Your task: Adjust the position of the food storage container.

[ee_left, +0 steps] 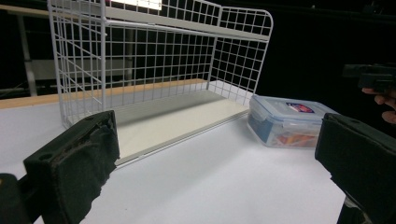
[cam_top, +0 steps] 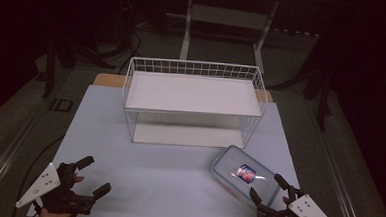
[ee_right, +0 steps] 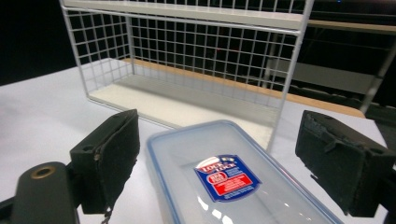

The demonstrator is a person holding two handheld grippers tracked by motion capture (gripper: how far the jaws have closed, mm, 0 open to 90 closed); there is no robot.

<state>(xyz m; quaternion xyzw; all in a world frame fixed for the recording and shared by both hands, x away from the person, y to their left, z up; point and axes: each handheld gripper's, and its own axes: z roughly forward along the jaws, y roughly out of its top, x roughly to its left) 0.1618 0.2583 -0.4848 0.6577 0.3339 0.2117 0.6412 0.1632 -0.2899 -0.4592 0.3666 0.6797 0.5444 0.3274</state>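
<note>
- On the table, a pale sheet covers most of the top, with a strip of wood showing at the far edge
- Toward the far side of that sheet stands a white wire rack with two flat shelves, one at the top and one at the bottom; its open front faces the person
- Just in front of the rack's right end lies a clear plastic box with a blue-edged lid, turned at an angle to the rack and close to its corner without touching it; in the left gripper view something orange shows through its side
- On the lid sits a small red and blue label, roughly at its middle
- At the near left corner the left gripper hangs over bare sheet, well apart from the box; its jaws stand wide apart with nothing between them
- At the near right the right gripper is at the near end of the box; its jaws are spread wide, one on each side of the lid in the right gripper view, and the pads do not press on it
</note>
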